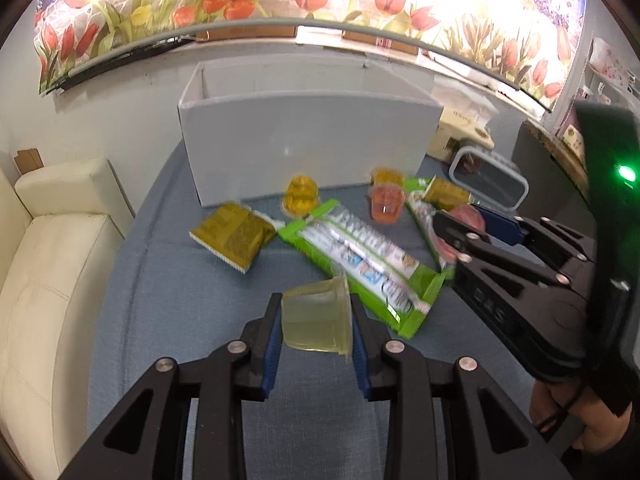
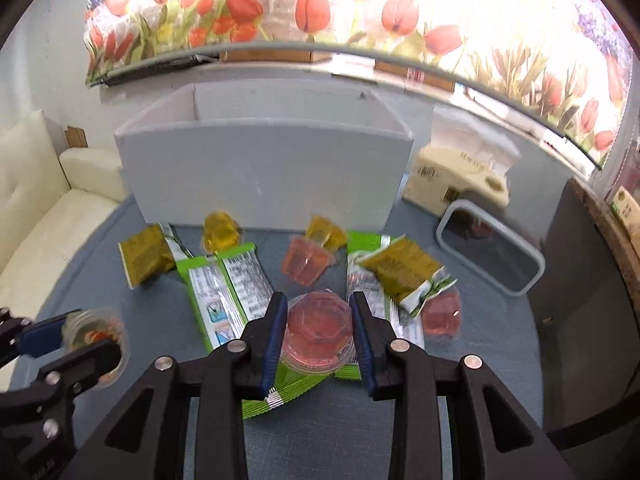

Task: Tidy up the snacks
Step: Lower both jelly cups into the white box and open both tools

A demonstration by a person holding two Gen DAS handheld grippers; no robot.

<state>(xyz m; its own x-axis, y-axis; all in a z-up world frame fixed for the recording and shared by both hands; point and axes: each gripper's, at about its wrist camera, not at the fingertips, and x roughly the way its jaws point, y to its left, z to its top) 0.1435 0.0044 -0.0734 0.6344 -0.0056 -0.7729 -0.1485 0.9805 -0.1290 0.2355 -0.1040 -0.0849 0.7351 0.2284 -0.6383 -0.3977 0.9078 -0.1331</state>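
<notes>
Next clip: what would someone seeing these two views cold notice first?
Each gripper already holds a jelly cup: the left gripper has its jaws closed on a pale yellow jelly cup, and the right gripper holds a pink jelly cup. Behind them stands a big white box at the far side of the blue cloth, with green wrappers, more cups and yellow packets scattered in front of it.
</notes>
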